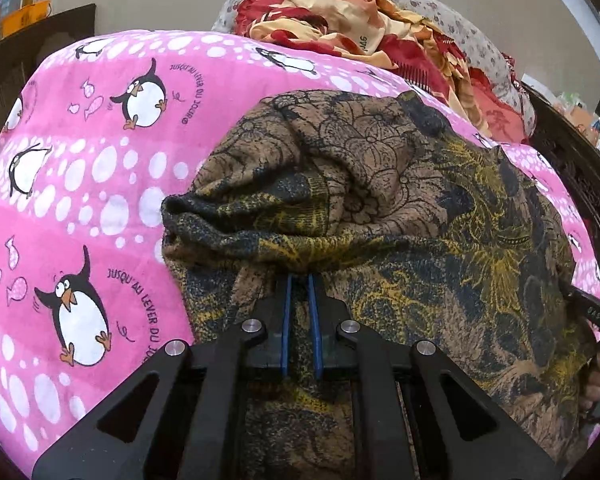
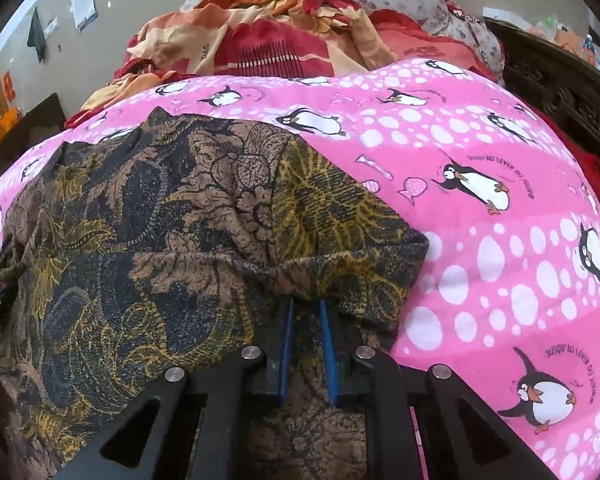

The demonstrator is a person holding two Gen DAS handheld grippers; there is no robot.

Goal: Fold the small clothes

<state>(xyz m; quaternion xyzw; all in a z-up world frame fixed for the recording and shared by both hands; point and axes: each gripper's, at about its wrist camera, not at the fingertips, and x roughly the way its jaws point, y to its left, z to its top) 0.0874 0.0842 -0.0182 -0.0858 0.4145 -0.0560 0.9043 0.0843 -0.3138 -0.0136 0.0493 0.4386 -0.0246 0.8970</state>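
- the garment, a brown cloth with black and mustard floral print, lies on the bed, on a pink penguin sheet, partly bunched and partly spread.
- left gripper: jaws narrow, pinching a gathered fold of the garment between the blue pads; cloth runs through the gap and hangs below.
- right gripper: jaws also narrow, closed on the near hem at the garment's right corner; the edge puckers where it is caught.
- in the left view the cloth rolls into a thick tube-like bulge toward the left, so several layers are stacked there; in the right view it lies flatter, with a clear straight right edge.
- handling, as i judge it: light, soft, limp knit or woven cloth, slightly coarse in look, not slippery; it will sag and crease between the two holds and will not keep a shape by itself.
- best holds seem to be corners and hems, well apart, so the span stays taut; a pinch in the bunched middle would drag extra layers along.
- the sheet is soft too and could ride up with a deep pinch.
- a heap of red and cream clothes sits beyond, apart from the garment.
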